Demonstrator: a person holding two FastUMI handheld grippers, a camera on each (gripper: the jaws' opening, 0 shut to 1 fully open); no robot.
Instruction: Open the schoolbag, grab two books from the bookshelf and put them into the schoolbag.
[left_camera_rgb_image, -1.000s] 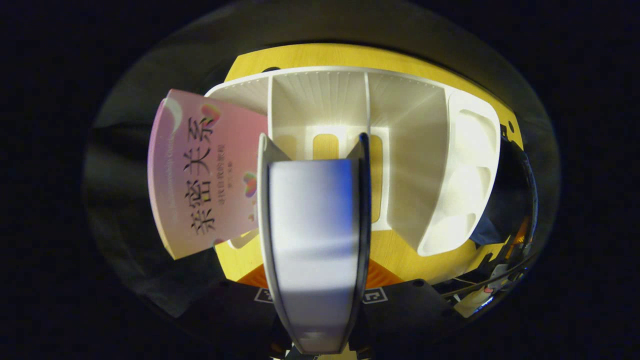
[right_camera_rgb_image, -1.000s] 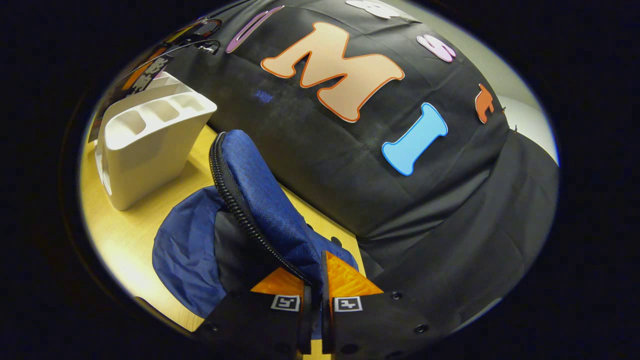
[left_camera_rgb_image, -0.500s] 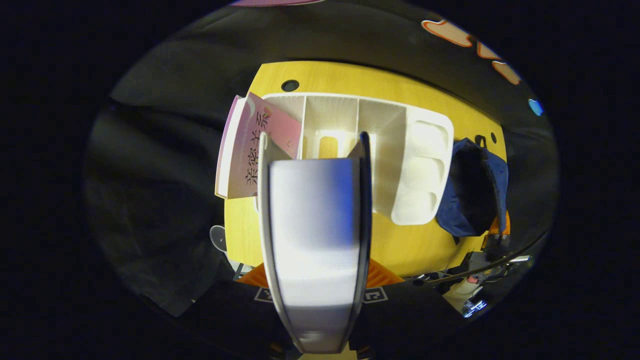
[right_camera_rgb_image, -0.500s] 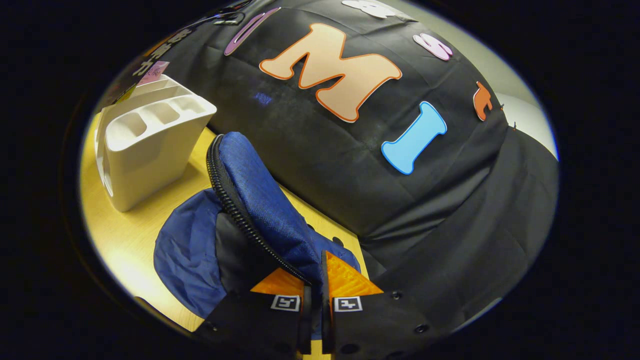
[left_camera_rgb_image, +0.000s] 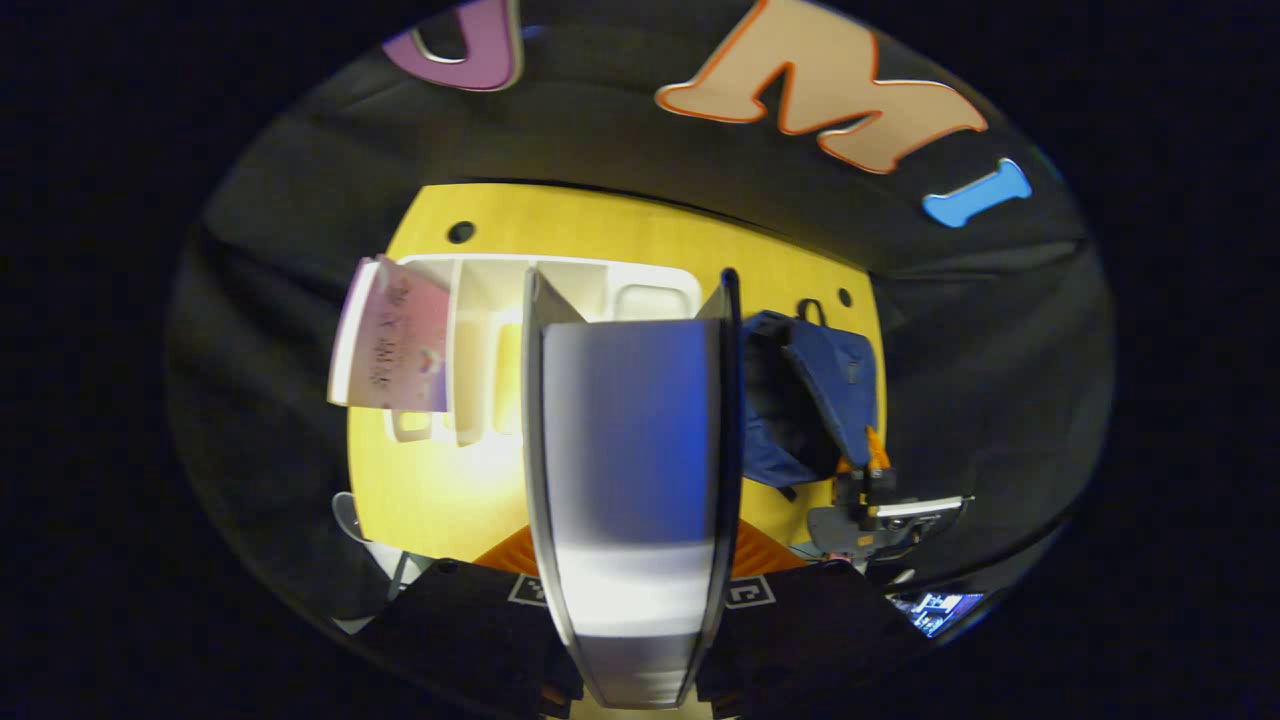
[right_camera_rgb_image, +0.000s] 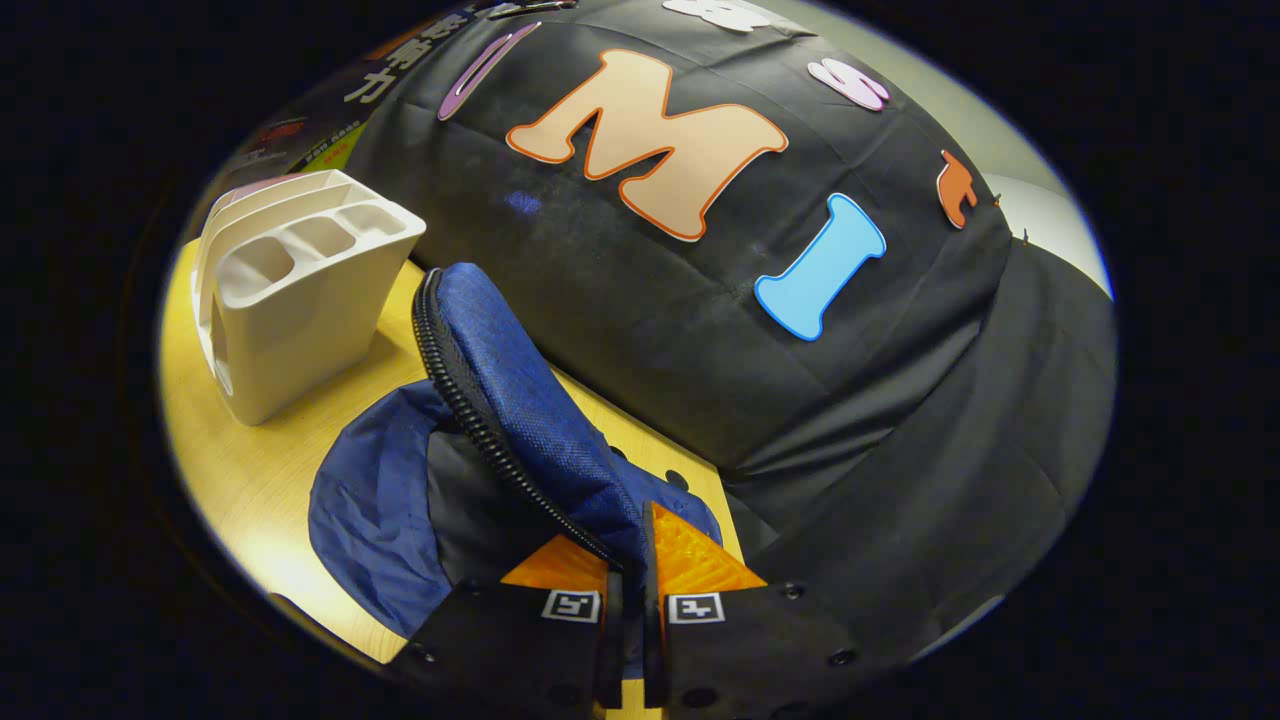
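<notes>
My left gripper (left_camera_rgb_image: 632, 530) is shut on a thick book (left_camera_rgb_image: 630, 420), whose pale page edge faces the camera, held high above the table. In the right gripper view its dark cover (right_camera_rgb_image: 330, 120) hangs over the shelf. Below stands the white bookshelf (left_camera_rgb_image: 470, 330) (right_camera_rgb_image: 290, 290) with a pink book (left_camera_rgb_image: 395, 350) leaning in its left end. The blue schoolbag (left_camera_rgb_image: 810, 400) (right_camera_rgb_image: 520, 400) lies to the right of the shelf with its mouth open. My right gripper (right_camera_rgb_image: 628, 560) is shut on the bag's zipped flap edge and holds it up; it also shows in the left gripper view (left_camera_rgb_image: 870, 465).
The yellow wooden table (left_camera_rgb_image: 620, 225) (right_camera_rgb_image: 250, 470) has small round holes near its far edge and ends at the black cloth wall. Bare tabletop lies in front of the shelf. Some equipment sits beyond the table's near right corner (left_camera_rgb_image: 930, 600).
My left gripper has risen and drawn back from the shelf with the book, so the shelf looks smaller and the bag has come into view. The right gripper has barely moved.
</notes>
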